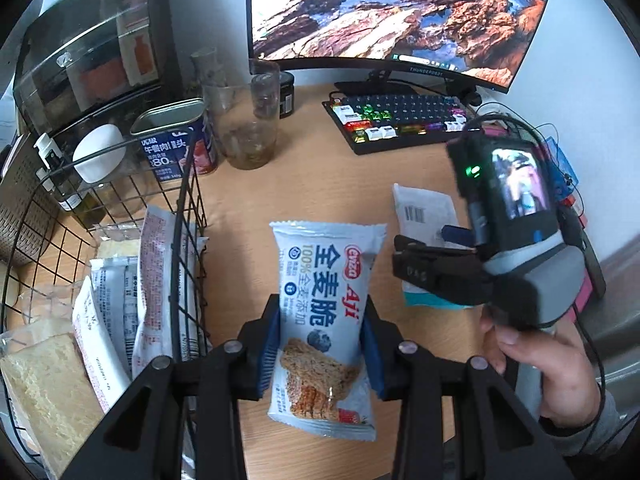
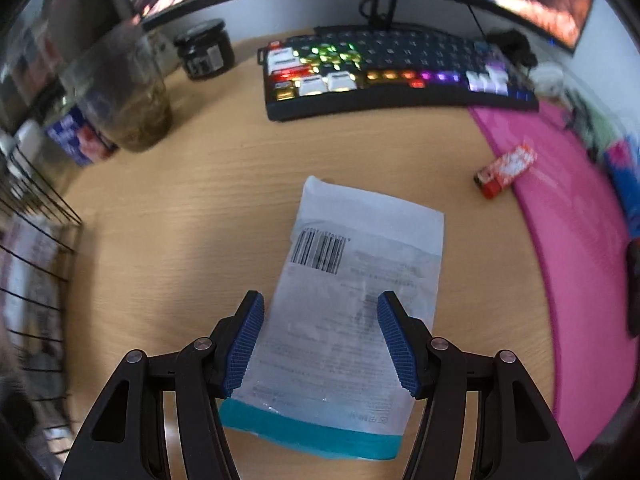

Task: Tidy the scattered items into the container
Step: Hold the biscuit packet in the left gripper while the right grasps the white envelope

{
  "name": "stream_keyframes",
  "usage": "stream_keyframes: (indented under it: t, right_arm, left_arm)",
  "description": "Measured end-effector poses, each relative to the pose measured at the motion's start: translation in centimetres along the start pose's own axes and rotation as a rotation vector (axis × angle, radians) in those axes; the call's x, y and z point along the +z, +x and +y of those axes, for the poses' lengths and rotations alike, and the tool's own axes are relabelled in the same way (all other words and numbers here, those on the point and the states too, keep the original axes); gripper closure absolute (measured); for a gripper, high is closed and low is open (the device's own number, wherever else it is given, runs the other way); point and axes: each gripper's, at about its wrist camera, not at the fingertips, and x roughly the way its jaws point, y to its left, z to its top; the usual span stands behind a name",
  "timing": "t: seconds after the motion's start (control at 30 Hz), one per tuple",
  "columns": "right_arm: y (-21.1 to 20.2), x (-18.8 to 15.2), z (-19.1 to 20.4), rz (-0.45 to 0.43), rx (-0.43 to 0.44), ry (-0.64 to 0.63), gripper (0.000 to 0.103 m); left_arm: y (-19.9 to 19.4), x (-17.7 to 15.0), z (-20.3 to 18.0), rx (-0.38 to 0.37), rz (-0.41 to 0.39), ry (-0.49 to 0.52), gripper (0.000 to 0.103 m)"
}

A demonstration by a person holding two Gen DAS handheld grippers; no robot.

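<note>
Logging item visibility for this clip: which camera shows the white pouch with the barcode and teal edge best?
The right wrist view: the white barcode pouch lies nearly whole on the desk beneath the open right gripper. In the left wrist view the right gripper covers its middle, leaving only the barcode end and a strip of teal edge.

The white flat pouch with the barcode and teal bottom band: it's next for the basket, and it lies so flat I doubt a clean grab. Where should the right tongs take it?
Probably across its narrow width, from above. The white flat pouch lies flat on the wooden desk, its long sides already between the open right tongs, so lower and pinch mid-body, bunching the film.
</note>
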Motion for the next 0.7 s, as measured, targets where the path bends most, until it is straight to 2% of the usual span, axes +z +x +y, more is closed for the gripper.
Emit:
stream_keyframes:
  t: [0.1, 0.3, 0.47, 0.67, 0.7]
  right_arm:
    - [0.0, -0.2, -0.2, -0.004, -0.014, -0.032, 0.039]
    - [-0.6, -1.3, -4.2, 0.043, -0.062, -0.008, 0.039]
    - [-1.1, -2.0, -6.9, 0.075, -0.017, 0.032, 0.039]
    - [-2.0, -1.8, -7.7, 0.043, 0.094, 0.047, 0.039]
    - [-2.1, -1.8, -7.6, 0.029, 0.091, 0.038, 0.039]
  left_arm:
    - [-0.1, 0.0, 0.0, -0.012, -0.003, 0.007, 0.062]
    - [0.0, -0.1, -0.9, -0.032, -0.007, 0.020, 0.062]
    - [0.0, -0.2, -2.2, -0.041, -0.008, 0.038, 0.062]
    - [-0.3, -0.3, -2.7, -0.033, -0.007, 0.050, 0.061]
    - [-0.3, -0.3, -2.8, -0.031, -0.006, 0.051, 0.061]
